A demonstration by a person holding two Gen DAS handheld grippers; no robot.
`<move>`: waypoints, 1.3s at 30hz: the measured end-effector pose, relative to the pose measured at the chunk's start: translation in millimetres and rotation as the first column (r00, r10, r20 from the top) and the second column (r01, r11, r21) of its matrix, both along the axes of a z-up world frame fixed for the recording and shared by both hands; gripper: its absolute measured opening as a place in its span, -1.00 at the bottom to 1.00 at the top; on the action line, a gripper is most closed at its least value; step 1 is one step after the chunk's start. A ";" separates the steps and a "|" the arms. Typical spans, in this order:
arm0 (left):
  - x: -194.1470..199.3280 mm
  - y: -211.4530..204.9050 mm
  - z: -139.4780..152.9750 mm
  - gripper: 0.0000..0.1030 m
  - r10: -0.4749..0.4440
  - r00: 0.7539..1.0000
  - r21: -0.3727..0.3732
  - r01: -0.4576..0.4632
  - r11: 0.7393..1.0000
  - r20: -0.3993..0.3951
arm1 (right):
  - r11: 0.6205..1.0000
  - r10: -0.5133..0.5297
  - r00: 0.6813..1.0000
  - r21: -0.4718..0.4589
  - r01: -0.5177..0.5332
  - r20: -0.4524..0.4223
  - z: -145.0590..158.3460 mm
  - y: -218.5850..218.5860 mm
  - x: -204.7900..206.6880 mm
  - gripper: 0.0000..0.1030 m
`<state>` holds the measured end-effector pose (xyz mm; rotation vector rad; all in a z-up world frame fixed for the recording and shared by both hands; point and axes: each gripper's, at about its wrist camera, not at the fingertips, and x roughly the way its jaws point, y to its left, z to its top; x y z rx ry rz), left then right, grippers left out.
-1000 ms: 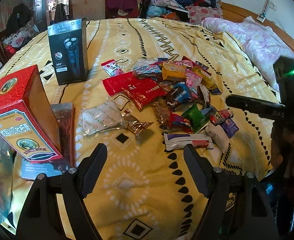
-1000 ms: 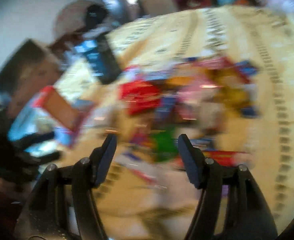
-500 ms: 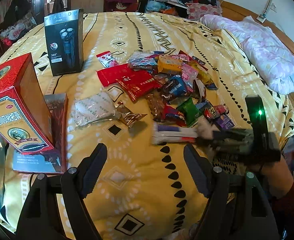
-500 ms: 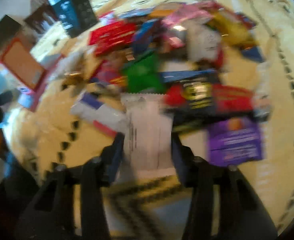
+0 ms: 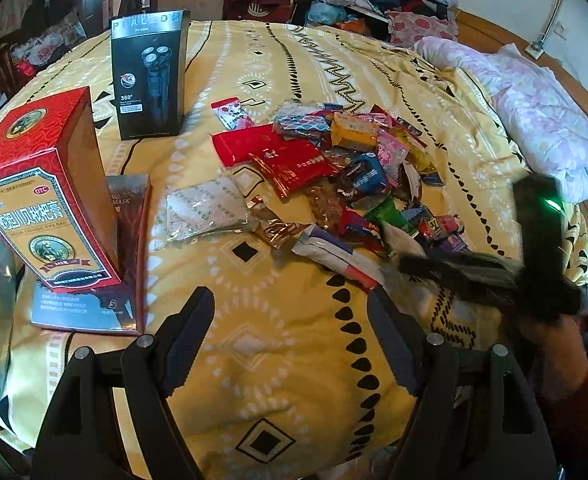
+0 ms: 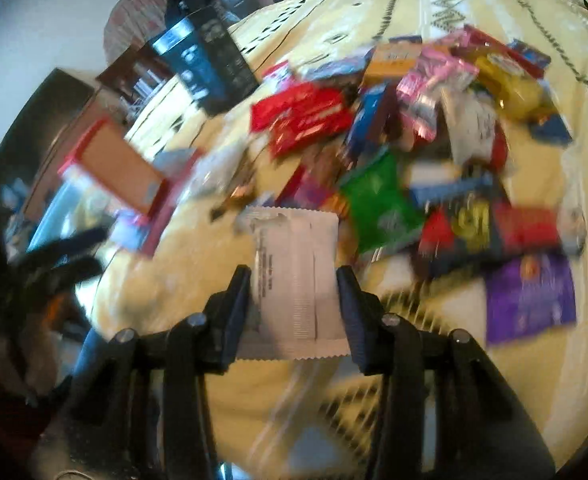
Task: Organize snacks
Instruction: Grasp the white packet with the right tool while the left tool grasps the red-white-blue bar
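Your right gripper [image 6: 294,300] holds the white sachet [image 6: 294,264] by its crimped near end: light, limp, slick film, so pinch the seam; your left gripper [image 5: 290,332] hangs wide.

Glossy foil snack wrappers [image 5: 334,168], cloth bedspread [image 5: 294,340]

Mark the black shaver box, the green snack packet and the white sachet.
Black shaver box [image 5: 149,84]: left wrist view, front face.
Green snack packet [image 6: 382,204]: right wrist view, packet middle.
White sachet [image 6: 294,276]: right wrist view, printed back.
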<state>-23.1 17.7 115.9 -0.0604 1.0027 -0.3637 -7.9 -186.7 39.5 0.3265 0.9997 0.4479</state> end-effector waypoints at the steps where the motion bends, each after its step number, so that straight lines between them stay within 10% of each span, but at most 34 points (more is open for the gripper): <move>1: -0.1 0.0 0.1 0.55 0.000 1.000 -0.007 0.000 1.000 -0.006 | 1.000 0.013 1.000 0.004 -0.013 -0.022 -7.7 5.2 10.3 -0.14; 8: -3.5 7.6 -4.5 0.55 0.010 1.000 0.012 -0.010 1.000 -0.016 | 0.975 0.161 0.981 0.173 -0.141 -0.107 -24.3 46.4 -1.3 -0.15; 17: 12.9 -32.2 -38.6 0.55 -0.127 0.992 0.009 0.127 0.992 -0.003 | 0.976 -0.073 0.997 -0.207 0.063 -0.037 -9.4 7.8 -42.9 -0.10; 25: 42.7 -68.9 -90.1 0.22 -0.125 0.989 0.028 0.127 0.992 -0.074 | 0.976 -0.106 0.994 -0.193 0.099 -0.029 -19.5 2.4 -42.1 0.08; 30: 45.7 -71.8 -97.9 -0.40 -0.106 0.992 0.052 0.110 0.993 -0.065 | 0.967 -0.092 0.995 -0.242 0.084 -0.024 -22.4 12.1 -39.0 -0.06; 39: 32.1 -67.5 -81.4 -0.47 -0.102 0.995 0.088 0.102 0.991 -0.013 | 0.965 -0.114 0.993 -0.235 0.112 0.006 -16.3 13.6 -44.1 -0.27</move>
